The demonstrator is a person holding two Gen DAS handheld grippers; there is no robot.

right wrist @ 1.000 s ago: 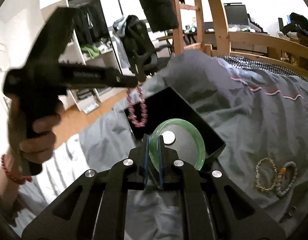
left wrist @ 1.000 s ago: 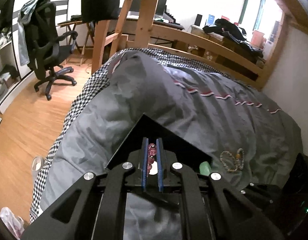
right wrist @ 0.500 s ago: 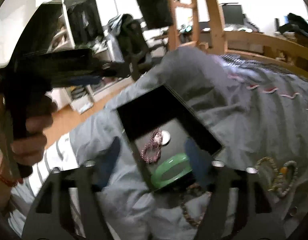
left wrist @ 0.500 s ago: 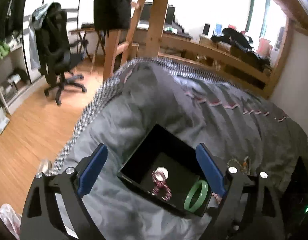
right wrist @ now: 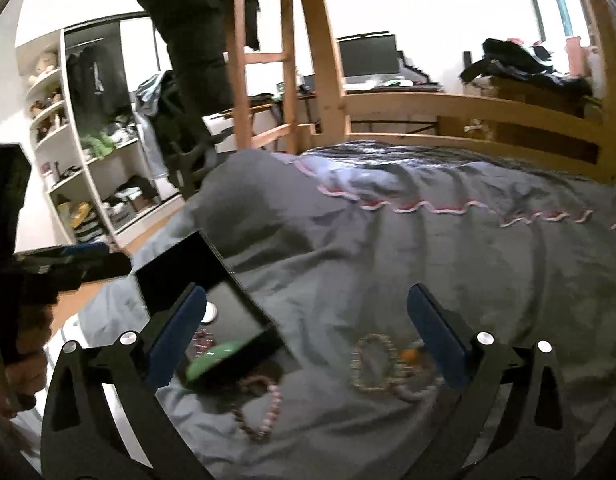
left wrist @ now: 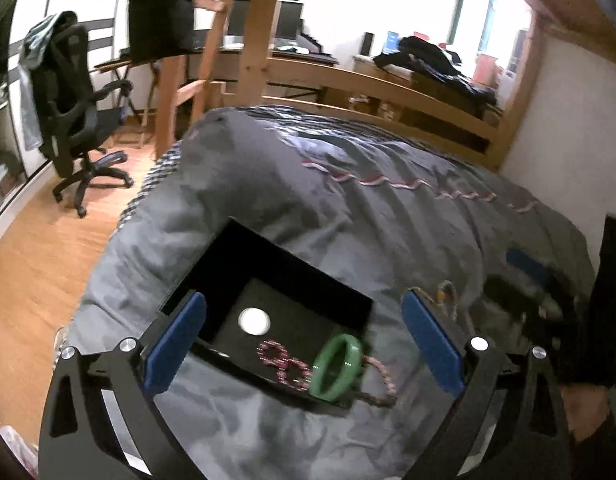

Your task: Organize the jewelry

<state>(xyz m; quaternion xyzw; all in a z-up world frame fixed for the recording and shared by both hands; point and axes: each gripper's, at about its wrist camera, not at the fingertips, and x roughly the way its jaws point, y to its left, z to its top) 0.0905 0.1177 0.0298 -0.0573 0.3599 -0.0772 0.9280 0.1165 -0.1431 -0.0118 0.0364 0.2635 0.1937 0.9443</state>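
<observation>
A black open box lies on the grey quilt. Inside it are a red bead bracelet, a green bangle leaning at its right corner, and a white disc. My left gripper is open and empty above the box. My right gripper is open and empty; the box and bangle lie to its lower left. A pink and brown bead bracelet lies on the quilt beside the box. Pale bead bracelets lie between the right fingers.
The wooden bed rail and ladder stand behind the bed. An office chair is on the wooden floor at the left. White shelves stand at the left of the right wrist view.
Both grippers opened: the left let the red bracelet fall into the box, the right let go of the green bangle there. Both have since drawn back, the right swinging to the right.
</observation>
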